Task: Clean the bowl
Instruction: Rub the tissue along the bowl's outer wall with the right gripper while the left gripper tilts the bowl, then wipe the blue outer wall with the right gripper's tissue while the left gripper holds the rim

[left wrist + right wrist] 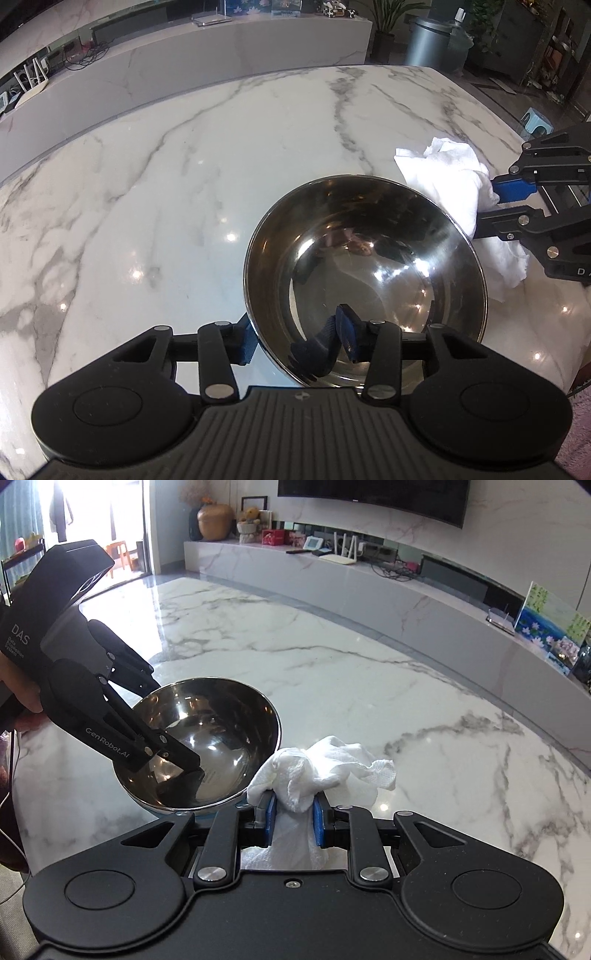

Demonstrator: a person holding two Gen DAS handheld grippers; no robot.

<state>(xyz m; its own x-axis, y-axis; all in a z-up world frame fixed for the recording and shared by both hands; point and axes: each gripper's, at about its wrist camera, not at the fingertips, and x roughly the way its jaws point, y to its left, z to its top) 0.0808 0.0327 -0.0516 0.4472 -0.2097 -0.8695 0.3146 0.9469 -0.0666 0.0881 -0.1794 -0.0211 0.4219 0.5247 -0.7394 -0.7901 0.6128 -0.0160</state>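
A shiny steel bowl [369, 258] [221, 720] stands tilted on the white marble table [166, 192] [406, 686]. My left gripper [295, 336] [184, 766] straddles its near rim. One blue pad lies against the outside wall, the other presses the inner wall, so it is shut on the bowl. Just right of the bowl, my right gripper [495, 206] [293, 808] is shut on a crumpled white cloth [443, 166] [332, 764]. The cloth bulges out past the blue pads and sits beside the bowl's rim, outside the bowl.
A person's hand [18, 690] holds the left gripper's body. Beyond the table runs a long low marble bench [240, 44] [424, 590] with a router, cables and picture frames. A grey bin [424, 40] and potted plants stand at the far right.
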